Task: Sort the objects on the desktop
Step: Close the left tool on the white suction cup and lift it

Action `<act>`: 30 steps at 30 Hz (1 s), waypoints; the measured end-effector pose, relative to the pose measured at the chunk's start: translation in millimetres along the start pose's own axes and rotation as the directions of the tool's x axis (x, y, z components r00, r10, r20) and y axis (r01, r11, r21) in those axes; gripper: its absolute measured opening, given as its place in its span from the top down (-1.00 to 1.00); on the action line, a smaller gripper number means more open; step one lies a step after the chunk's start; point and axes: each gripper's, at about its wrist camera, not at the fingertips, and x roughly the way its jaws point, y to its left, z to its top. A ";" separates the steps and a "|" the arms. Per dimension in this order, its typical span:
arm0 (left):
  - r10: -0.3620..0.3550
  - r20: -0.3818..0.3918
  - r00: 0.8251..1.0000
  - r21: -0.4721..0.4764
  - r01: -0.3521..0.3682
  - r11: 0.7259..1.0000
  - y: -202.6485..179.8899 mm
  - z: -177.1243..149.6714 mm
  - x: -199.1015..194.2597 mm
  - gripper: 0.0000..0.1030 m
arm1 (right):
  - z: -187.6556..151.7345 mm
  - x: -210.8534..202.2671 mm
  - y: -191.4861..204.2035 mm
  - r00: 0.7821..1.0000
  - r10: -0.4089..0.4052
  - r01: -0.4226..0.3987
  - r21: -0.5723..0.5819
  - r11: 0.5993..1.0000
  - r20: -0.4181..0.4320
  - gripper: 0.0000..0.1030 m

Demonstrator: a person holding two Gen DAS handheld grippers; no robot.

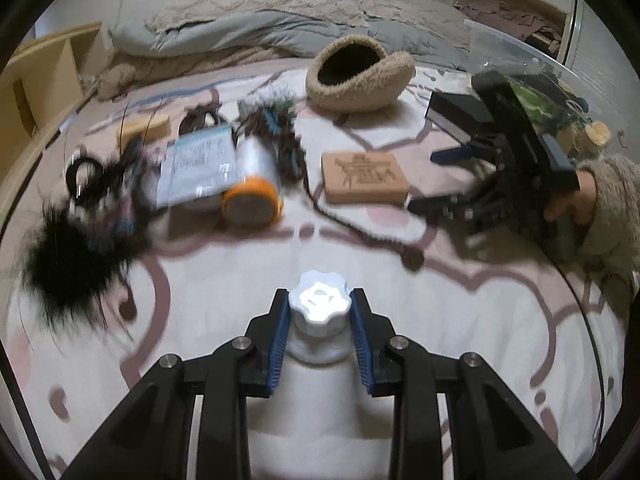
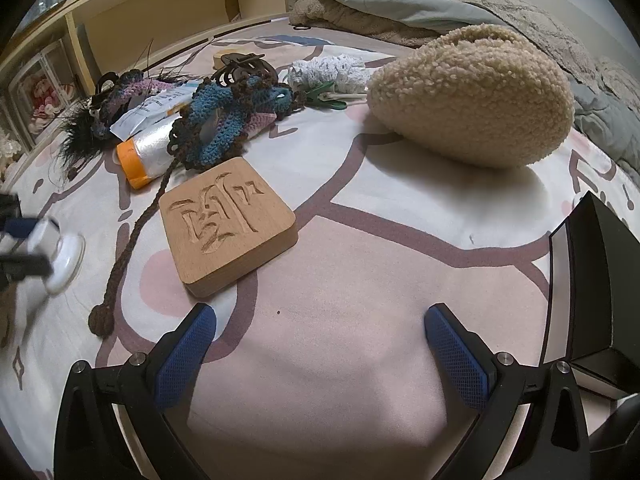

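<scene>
left claw point(image 1: 319, 312) pads clamped around white bottle point(image 1: 318, 344) cap

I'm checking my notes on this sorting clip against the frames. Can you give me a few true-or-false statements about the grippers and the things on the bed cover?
1. The left gripper is shut on the white bottle at its scalloped cap. True.
2. The right gripper holds the carved wooden block. False: it is open and empty, and the block lies flat on the cover ahead of it.
3. The fluffy beige pouch lies beyond the block. True.
4. The orange-capped roll stands upright. False: it lies on its side beside the crocheted piece.
5. A black box sits at the right edge of the right wrist view. True.
</scene>
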 end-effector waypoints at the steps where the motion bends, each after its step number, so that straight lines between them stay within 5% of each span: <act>1: -0.002 0.008 1.000 -0.003 0.002 1.000 0.0 -3.6 -0.5 0.41 | -0.2 -0.4 -0.6 1.000 0.007 -0.007 0.005 1.000 0.002 -1.00; 7: 0.013 0.056 0.998 0.004 -0.013 1.000 -2.7 -11.1 -1.8 0.40 | 0.9 -3.7 -2.0 1.000 0.023 -0.023 0.005 1.000 0.002 -1.00; 14: 0.030 0.039 0.999 0.012 -0.031 0.999 -5.2 -18.9 7.8 -0.18 | 14.5 -18.8 22.9 0.998 0.050 -0.053 -0.124 0.991 -0.032 -1.00; 19: 0.023 0.033 0.999 0.012 -0.023 1.000 -5.0 -20.8 10.3 -0.24 | 26.9 1.7 28.9 0.996 -0.017 0.005 -0.142 0.990 -0.083 -1.00; 30: -0.031 -0.003 1.000 -0.016 0.031 0.999 -3.7 -19.9 16.7 -0.57 | 46.1 9.8 -32.8 0.991 -0.096 0.105 0.101 0.989 -0.093 -1.00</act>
